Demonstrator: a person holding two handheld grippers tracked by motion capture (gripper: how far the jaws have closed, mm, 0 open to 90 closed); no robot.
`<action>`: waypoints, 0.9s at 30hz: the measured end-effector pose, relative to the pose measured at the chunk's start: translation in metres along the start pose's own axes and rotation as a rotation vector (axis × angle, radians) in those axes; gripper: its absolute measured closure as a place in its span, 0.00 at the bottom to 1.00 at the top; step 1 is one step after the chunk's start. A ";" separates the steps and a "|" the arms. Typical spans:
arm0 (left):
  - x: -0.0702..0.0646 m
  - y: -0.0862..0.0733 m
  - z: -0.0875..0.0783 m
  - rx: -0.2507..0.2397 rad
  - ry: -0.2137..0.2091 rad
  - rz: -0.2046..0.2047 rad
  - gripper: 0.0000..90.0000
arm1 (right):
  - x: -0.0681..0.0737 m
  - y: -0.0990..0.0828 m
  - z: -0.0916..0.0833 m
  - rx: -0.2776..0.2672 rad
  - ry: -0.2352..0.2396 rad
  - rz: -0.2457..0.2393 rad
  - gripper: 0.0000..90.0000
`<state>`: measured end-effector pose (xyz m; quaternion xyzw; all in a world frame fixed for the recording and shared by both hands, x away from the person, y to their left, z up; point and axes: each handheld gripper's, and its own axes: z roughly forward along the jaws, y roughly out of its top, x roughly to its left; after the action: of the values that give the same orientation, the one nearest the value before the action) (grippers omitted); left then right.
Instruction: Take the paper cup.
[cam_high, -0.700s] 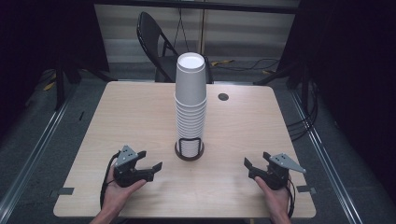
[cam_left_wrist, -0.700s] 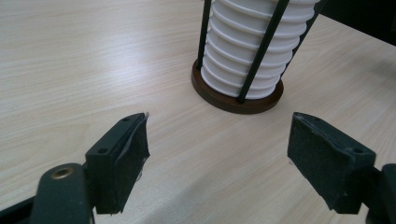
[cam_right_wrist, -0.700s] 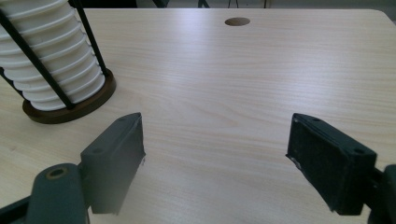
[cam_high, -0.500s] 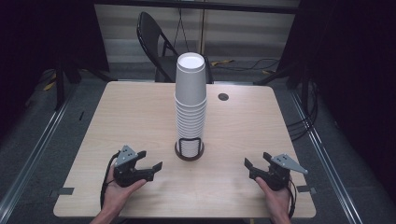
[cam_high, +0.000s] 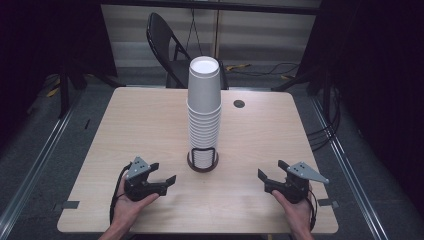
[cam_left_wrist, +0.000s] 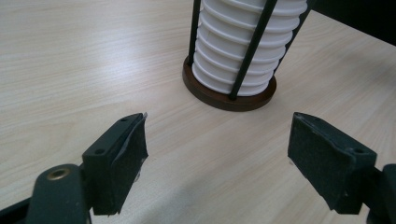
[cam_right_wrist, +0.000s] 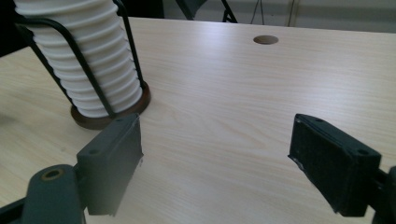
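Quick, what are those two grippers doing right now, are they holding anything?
Left gripper: open, holding nothing, resting near the cup stack.
Right gripper: open, holding nothing.

The counter (cam_high: 150, 125) looks like pale wood-grain laminate, smooth with a soft sheen. The stacked cups (cam_high: 204, 95) seem matt white paper, ribbed at the rims. Their holder (cam_left_wrist: 229, 95) has a dark brown wooden base and thin black metal wires. Both grippers' pads (cam_left_wrist: 135, 140) look matt, slightly rough black.
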<state>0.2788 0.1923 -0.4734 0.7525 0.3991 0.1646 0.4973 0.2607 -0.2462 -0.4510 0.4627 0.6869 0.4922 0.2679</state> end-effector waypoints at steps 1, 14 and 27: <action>0.000 0.000 0.000 -0.002 -0.002 -0.004 0.22 | 0.002 0.003 0.000 0.003 0.019 0.002 0.19; -0.005 0.001 -0.005 -0.019 -0.013 0.013 0.22 | 0.020 0.028 -0.003 -0.029 0.075 -0.032 0.19; -0.006 0.000 -0.004 -0.017 -0.019 0.012 0.23 | 0.033 0.058 0.006 -0.066 0.126 -0.053 0.18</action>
<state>0.2725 0.1900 -0.4710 0.7521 0.3885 0.1636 0.5066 0.2737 -0.2091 -0.3967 0.4031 0.6978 0.5357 0.2522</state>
